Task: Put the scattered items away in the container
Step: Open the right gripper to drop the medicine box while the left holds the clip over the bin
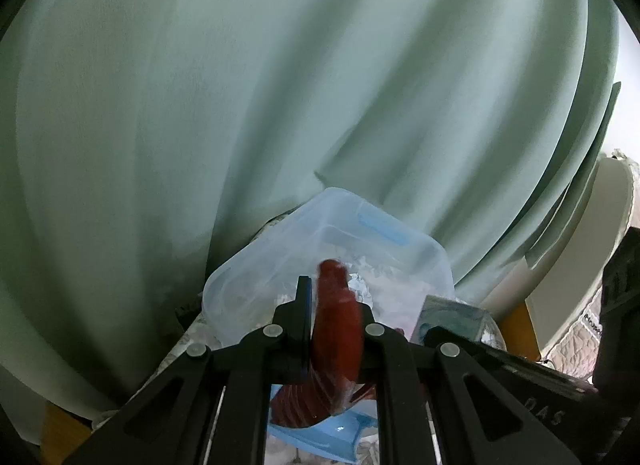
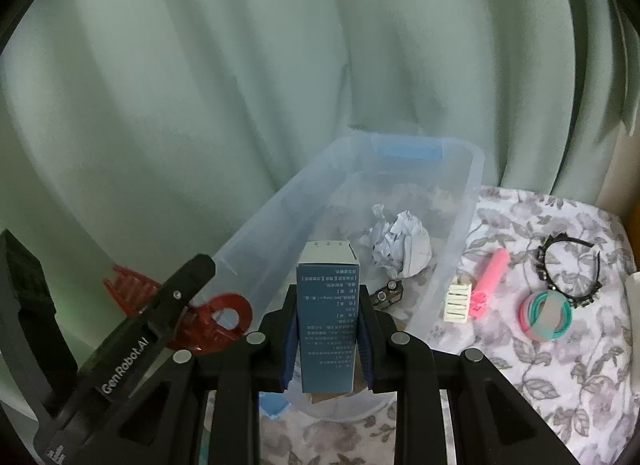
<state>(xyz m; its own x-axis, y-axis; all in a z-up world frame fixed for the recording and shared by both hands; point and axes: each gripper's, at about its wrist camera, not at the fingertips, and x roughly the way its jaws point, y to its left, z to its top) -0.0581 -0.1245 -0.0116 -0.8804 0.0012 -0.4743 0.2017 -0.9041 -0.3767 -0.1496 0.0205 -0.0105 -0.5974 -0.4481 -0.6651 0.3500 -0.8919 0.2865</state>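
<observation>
Left wrist view: the left gripper (image 1: 336,325) is clamping a red hair claw clip (image 1: 338,329) between its fingers, long axis running roughly fwd along them, and is hanging it just above the near rim of the clear plastic bin (image 1: 248,269), w/ green curtain behind. The bin's opening is lying straight ahead and below, so a release looks like it'd drop the clip inside. A blue box (image 1: 452,315) is showing just to the right. Right wrist view: the right gripper (image 2: 326,345) is gripping that blue box (image 2: 326,325) upright, long axis vertical, over the bin's (image 2: 460,233) near end; crumpled paper (image 2: 400,249) and a small dark object (image 2: 386,293) are sitting in the bin already. The left gripper w/ the clip is hovering at the bin's left rim. Both look about equally near. On the floral cloth (image 2: 520,365) right of the bin, a white clip (image 2: 456,301), pink tube (image 2: 490,281), black headband (image 2: 568,269) and hair ties (image 2: 546,315) are waiting.
</observation>
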